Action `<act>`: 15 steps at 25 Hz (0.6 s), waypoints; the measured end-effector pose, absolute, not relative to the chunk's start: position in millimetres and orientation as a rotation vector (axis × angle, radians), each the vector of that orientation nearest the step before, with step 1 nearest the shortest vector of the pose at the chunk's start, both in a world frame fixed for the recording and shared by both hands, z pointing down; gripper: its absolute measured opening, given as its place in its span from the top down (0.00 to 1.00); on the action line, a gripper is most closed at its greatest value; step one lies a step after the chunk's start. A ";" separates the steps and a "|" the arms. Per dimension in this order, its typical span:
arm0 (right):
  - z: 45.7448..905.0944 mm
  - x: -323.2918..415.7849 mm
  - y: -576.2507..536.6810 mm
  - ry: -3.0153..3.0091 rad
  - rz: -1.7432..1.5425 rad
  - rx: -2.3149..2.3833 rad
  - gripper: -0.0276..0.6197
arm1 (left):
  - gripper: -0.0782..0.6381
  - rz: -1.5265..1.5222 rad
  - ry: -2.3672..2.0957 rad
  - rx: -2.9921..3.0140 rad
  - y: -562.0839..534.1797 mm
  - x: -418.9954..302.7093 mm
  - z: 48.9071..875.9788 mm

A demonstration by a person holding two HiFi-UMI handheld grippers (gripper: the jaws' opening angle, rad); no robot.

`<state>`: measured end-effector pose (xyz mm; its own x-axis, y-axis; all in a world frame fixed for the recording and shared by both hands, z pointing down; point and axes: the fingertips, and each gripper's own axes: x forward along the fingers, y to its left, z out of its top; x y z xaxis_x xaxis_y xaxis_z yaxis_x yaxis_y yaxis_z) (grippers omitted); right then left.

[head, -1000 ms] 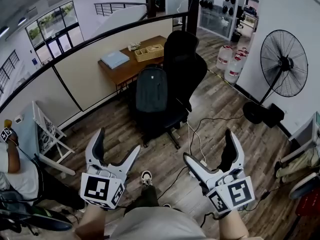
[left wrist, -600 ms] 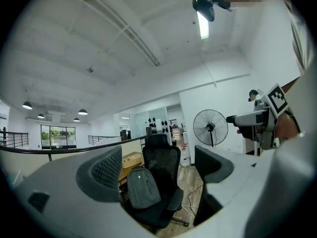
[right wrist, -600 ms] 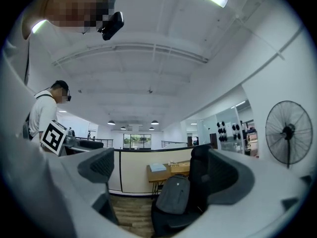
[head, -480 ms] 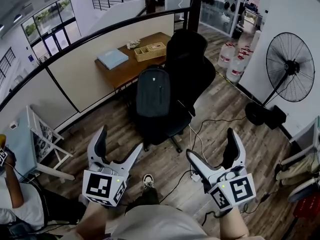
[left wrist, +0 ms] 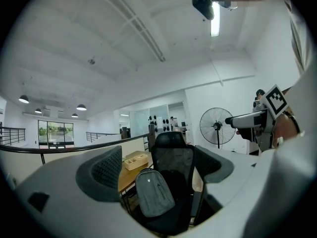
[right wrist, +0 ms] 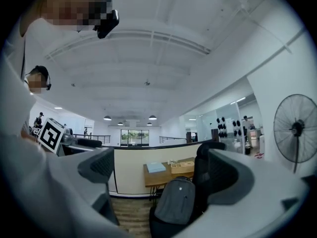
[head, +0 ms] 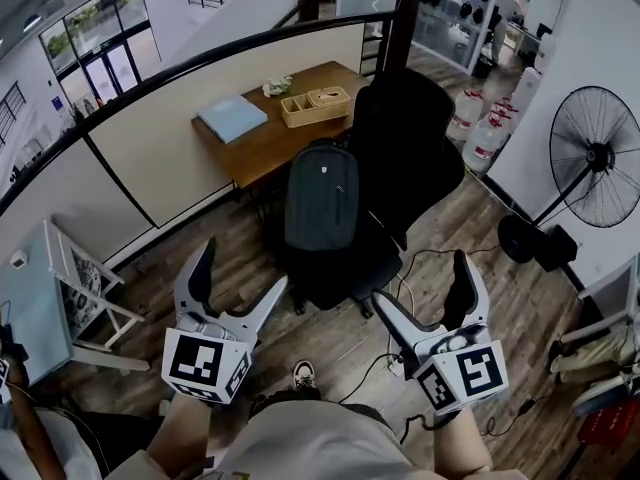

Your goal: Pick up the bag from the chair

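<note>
Approach stage; neither gripper is in contact with anything. The left gripper point(head: 240, 280) stands with its jaws spread wide and nothing between them. The right gripper point(head: 420, 288) is likewise spread and empty. The bag point(head: 322, 198), a dark grey backpack, stands upright on the seat of the black office chair point(head: 415, 133) and leans back against the backrest. It lies ahead of both grippers and well apart from them, roughly on the line between the two. Each gripper view frames it at a distance between that gripper's jaw pads. No carry handle can be made out on top of the bag from here. Recommendation: carry both grippers forward with the jaws kept open, and raise one above the bag's top edge before descending. Take the grip on the top edge or on a handle, if one is found there, rather than on the smooth front panel, where the fabric would likely slip. The other gripper would serve best against the bag's near side to steady it. The chair appears to be a swivel type on a wheeled base, so a forward push may turn or roll it; the lift should go up and back toward the grippers. A wooden desk point(head: 262, 138) stands beyond the chair, ahead and left of the left gripper. A cable point(head: 375, 368) lies on the floor below the grippers and is a likely trip point.
</note>
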<state>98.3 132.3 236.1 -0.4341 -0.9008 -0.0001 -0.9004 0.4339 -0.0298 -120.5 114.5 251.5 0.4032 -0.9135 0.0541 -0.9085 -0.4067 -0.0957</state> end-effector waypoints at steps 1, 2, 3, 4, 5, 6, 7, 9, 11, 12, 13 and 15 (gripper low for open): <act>237.2 90.1 122.1 2.653 -0.040 -1.660 0.05 | 0.28 -0.152 1.683 -2.590 104.8 -127.4 253.2; 238.1 82.9 112.8 2.659 -0.043 -1.657 0.05 | 0.28 -0.155 1.685 -2.593 96.2 -133.3 255.1; 238.9 76.8 104.3 2.662 -0.047 -1.656 0.05 | 0.28 -0.159 1.685 -2.597 88.3 -138.4 256.9; 240.1 71.8 96.2 2.663 -0.055 -1.657 0.05 | 0.28 -0.164 1.685 -2.600 80.5 -142.7 258.7; 242.3 67.8 88.3 2.663 -0.065 -1.659 0.05 | 0.28 -0.170 1.684 -2.604 72.8 -146.3 260.8; 245.6 64.5 80.8 2.665 -0.076 -1.660 0.05 | 0.28 -0.176 1.683 -2.609 65.3 -149.1 263.2; 249.5 61.9 73.8 2.669 -0.088 -1.661 0.05 | 0.28 -0.180 1.683 -2.615 58.6 -151.3 265.6; 256.7 58.7 61.1 2.676 -0.105 -1.666 0.05 | 0.28 -0.183 1.681 -2.623 46.9 -154.6 269.3; 260.8 57.8 48.6 2.672 -0.114 -1.675 0.05 | 0.28 -0.188 1.678 -2.627 34.4 -157.0 272.2; 262.4 58.0 42.3 2.669 -0.119 -1.680 0.05 | 0.28 -0.192 1.676 -2.630 27.5 -157.4 273.9; 264.1 58.9 36.0 2.667 -0.122 -1.685 0.05 | 0.28 -0.196 1.673 -2.634 20.4 -156.8 275.9; 268.4 62.7 22.9 2.664 -0.127 -1.695 0.05 | 0.28 -0.198 1.664 -2.642 6.1 -153.0 279.4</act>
